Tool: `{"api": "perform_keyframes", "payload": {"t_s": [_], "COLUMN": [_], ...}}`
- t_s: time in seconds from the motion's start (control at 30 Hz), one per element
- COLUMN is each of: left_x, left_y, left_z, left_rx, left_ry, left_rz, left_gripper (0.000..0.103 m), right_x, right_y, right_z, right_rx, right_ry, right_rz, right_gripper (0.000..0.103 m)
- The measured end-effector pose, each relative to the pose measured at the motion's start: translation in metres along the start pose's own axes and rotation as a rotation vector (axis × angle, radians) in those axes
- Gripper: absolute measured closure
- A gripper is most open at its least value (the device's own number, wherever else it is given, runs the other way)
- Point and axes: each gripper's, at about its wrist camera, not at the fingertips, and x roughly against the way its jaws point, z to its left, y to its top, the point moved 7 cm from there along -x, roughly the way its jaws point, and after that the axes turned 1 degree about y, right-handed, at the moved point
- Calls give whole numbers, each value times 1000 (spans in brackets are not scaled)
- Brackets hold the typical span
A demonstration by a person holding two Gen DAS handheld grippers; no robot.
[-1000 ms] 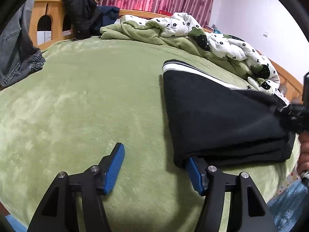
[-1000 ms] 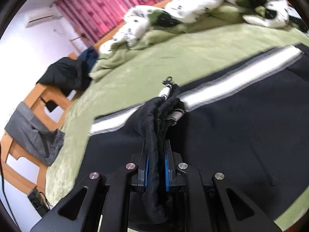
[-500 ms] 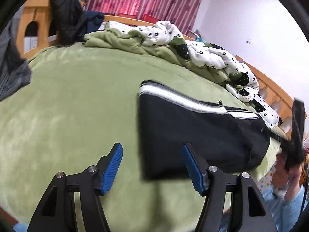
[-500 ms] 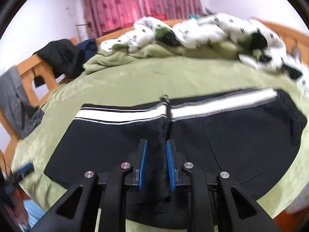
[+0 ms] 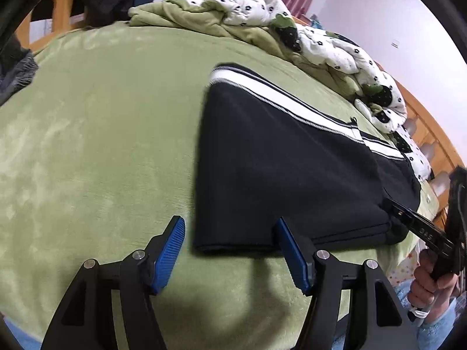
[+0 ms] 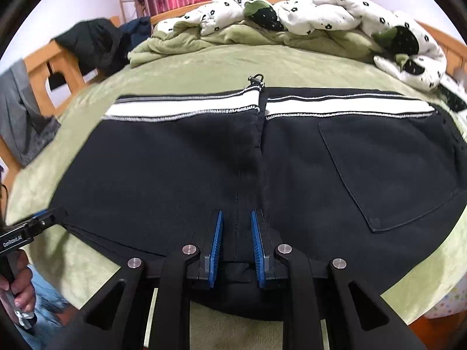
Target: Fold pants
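Note:
Black pants with a white side stripe (image 5: 292,157) lie folded flat on the green bed. In the right wrist view the pants (image 6: 163,169) fill the middle, with a back pocket at the right. My left gripper (image 5: 230,242) is open and empty, its jaws straddling the near left corner of the pants. My right gripper (image 6: 236,233) is open, its blue pads (image 6: 216,233) either side of the centre fold at the near edge, not pinching it. The right gripper also shows at the right edge of the left wrist view (image 5: 414,227).
A green blanket (image 5: 96,134) covers the bed. A crumpled white-and-green quilt (image 6: 292,20) lies at the far side. Dark clothes (image 6: 90,43) hang on the wooden bed frame (image 6: 43,70) at the left. Grey jeans (image 6: 17,116) hang further left.
My right gripper has opened and let go of the bunched black fabric, which now lies flat. My left gripper stays open at the pants' corner.

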Motion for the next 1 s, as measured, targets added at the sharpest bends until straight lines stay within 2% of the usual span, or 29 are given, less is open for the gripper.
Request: {"api": "perform_keyframes", "payload": {"t_s": [0.07, 0.13, 0.2, 0.33, 0.47, 0.6, 0.8, 0.9, 1.0], "left_x": [13, 23, 38, 72, 106, 143, 184, 186, 170], "left_y": [5, 8, 9, 18, 40, 61, 97, 106, 108], "left_z": [2, 2, -1, -7, -13, -12, -17, -21, -21], "left_rx": [-7, -6, 10, 10, -33, -59, -96, -118, -118], "left_ry": [37, 53, 38, 19, 34, 72, 69, 81, 64], "left_rz": [-31, -45, -56, -107, -149, -205, -291, -310, -293], "left_gripper": [40, 40, 40, 40, 41, 41, 42, 40, 40], "right_x": [8, 17, 33, 64, 96, 133, 179, 188, 187], "right_y": [6, 5, 11, 19, 27, 38, 55, 59, 53], "right_z": [2, 7, 12, 18, 9, -14, -65, -92, -116], "right_rx": [3, 21, 54, 74, 48, -11, -93, -143, -193], "right_ry": [-1, -33, -71, -72, -66, -89, -143, -165, -171], "right_rz": [-9, -32, -80, -147, -174, -222, -283, -278, -273], "right_gripper": [82, 76, 70, 63, 62, 62, 55, 52, 50]}}
